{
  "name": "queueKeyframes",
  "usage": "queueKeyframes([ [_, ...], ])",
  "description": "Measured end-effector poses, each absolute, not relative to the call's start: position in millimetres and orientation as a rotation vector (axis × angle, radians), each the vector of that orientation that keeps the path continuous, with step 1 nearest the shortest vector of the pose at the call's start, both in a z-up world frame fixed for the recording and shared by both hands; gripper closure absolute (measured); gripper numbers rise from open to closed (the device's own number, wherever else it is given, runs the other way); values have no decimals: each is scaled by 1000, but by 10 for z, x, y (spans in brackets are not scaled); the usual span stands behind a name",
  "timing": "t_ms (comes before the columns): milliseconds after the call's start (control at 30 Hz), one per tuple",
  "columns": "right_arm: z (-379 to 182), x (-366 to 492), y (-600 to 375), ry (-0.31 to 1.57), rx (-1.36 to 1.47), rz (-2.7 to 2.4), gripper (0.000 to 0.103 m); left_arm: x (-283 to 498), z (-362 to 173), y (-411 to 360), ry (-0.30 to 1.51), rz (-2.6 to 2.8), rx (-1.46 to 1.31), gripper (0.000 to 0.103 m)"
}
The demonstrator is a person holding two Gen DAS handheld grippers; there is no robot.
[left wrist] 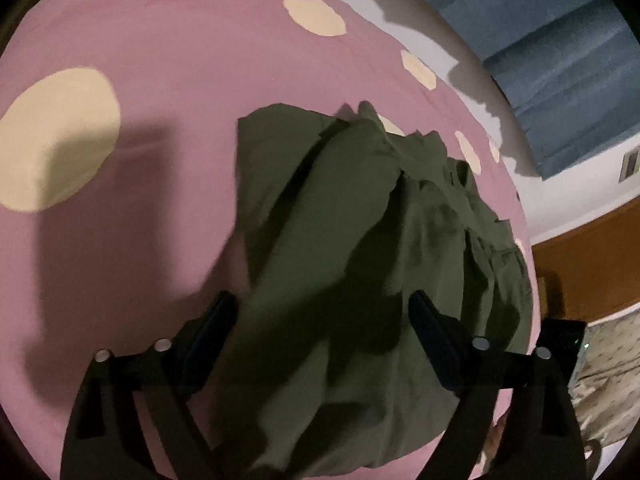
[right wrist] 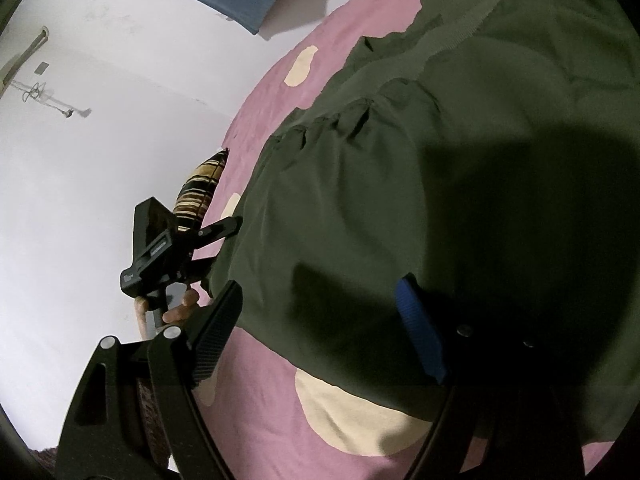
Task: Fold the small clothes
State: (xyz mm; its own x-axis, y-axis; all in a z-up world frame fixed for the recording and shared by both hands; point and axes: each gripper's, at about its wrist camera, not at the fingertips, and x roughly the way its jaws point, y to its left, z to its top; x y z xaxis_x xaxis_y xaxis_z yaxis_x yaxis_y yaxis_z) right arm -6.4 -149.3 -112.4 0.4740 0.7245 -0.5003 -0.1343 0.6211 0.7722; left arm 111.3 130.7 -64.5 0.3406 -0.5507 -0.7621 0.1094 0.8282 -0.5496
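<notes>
An olive-green garment lies rumpled on a pink bedsheet with cream dots. My left gripper is open, its two fingers apart with the near end of the garment lying between them. In the right wrist view the same garment fills most of the frame, with a gathered waistband seam across it. My right gripper is open and hovers over the garment's near edge, fingers spread. The left gripper also shows there, at the garment's left edge.
The pink sheet extends around the garment. A blue curtain and white wall lie beyond the bed. A striped pillow sits at the bed's edge. A wooden panel is at the right.
</notes>
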Motion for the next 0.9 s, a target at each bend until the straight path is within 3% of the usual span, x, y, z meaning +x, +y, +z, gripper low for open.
queueKeyframes([
  [167, -1078, -101, -1518, 921, 738, 594, 24, 1111, -613, 1199, 1168, -398, -354, 41],
  [433, -736, -354, -1481, 859, 762, 649, 24, 1114, -605, 1205, 1181, -389, -346, 41],
  [667, -1094, -357, -1283, 967, 729, 623, 23, 1140, -621, 1212, 1181, -385, -383, 40],
  [900, -987, -396, -1341, 974, 743, 657, 23, 1178, -598, 1204, 1172, -388, -393, 39],
])
